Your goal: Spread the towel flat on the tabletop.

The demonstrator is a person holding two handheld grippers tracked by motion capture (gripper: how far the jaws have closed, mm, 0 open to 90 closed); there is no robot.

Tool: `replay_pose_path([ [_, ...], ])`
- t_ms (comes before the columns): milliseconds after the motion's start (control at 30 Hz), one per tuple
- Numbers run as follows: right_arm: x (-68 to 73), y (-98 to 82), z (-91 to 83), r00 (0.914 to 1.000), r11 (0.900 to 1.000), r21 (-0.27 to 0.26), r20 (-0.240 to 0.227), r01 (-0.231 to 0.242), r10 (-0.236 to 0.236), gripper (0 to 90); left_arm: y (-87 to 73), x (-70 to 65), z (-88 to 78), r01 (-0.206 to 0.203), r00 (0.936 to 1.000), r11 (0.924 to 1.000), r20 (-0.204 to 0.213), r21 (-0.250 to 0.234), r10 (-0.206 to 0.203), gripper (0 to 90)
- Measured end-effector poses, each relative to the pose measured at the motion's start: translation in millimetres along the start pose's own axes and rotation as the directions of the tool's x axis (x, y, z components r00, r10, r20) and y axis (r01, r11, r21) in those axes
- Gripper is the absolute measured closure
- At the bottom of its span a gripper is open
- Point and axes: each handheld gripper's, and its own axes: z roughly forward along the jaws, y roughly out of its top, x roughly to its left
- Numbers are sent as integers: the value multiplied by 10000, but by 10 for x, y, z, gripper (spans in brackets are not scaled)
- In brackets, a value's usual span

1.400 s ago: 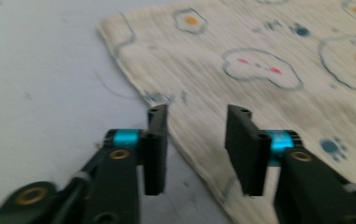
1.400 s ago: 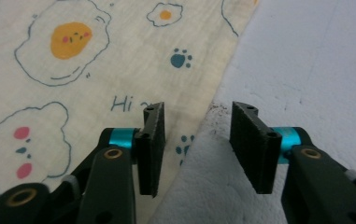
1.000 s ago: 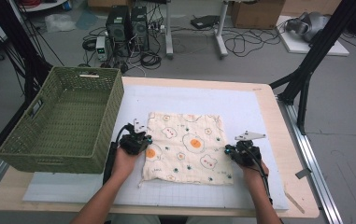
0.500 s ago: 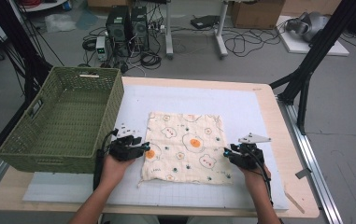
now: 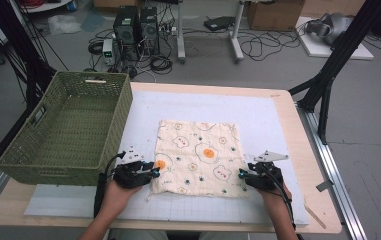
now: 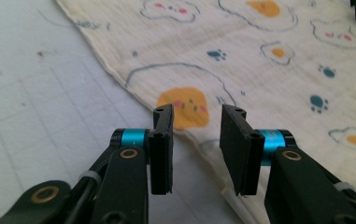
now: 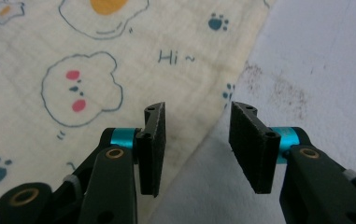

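A cream cloth (image 5: 198,157) printed with fried eggs, bears and paw prints lies flat on the white mat. My left gripper (image 5: 153,172) is at its near-left corner. In the left gripper view, the cloth's edge (image 6: 259,56) runs under the gap between the jaws of this gripper (image 6: 195,112). Those jaws have just been closing a little and stand open, not pressing the cloth. My right gripper (image 5: 241,175) is at the near-right corner. Its jaws (image 7: 196,108) have just been opening and straddle the cloth's edge (image 7: 73,56) without gripping it.
A green woven basket (image 5: 90,77) stands on the table's left side, close to my left hand. The white gridded mat (image 5: 258,115) covers most of the wooden table (image 5: 305,150). Computers, cables and black stand legs are on the floor beyond the far edge.
Both hands have drawn back toward the near edge, the left one further. The cloth lies flat where it was.
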Motion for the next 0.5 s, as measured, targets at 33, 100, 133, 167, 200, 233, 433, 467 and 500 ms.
replay_pose_path([
  [33,-11,-13,-4,9999,9999,-71,-55,-140,140,542,-21,-22,9,-256,9997,9995,-17,201,256,655],
  [100,-32,-28,-17,9999,9998,-76,-24,-164,164,531,-48,-68,11,-588,9979,9981,-273,170,593,661],
  [133,-34,-32,-21,9998,9998,-59,-40,-172,171,532,-44,-81,4,-732,9964,9970,-398,257,742,679],
  [167,-36,-36,-23,9998,9998,-82,-55,-176,176,531,-42,-91,-4,-889,9948,9955,-464,325,904,737],
  [200,-37,-37,-23,9999,9999,-80,-37,-148,147,531,-43,-101,-9,-1027,9937,9941,-413,363,1042,817],
  [233,-37,-36,-23,9999,9999,-75,-28,-111,111,530,-49,-120,-11,-1180,9918,9924,-458,364,1196,853],
  [433,-57,-34,-29,9999,9999,-47,22,-145,145,515,-14,-99,-78,-1488,9867,9856,-537,804,1534,874],
  [467,-62,-32,-31,9999,9999,-78,40,-112,113,514,-18,-70,-98,-1316,9900,9885,-423,744,1349,854],
  [500,-60,-28,-41,9999,9999,-82,58,-146,146,513,-22,-44,-112,-1139,9923,9920,-419,542,1163,782],
])
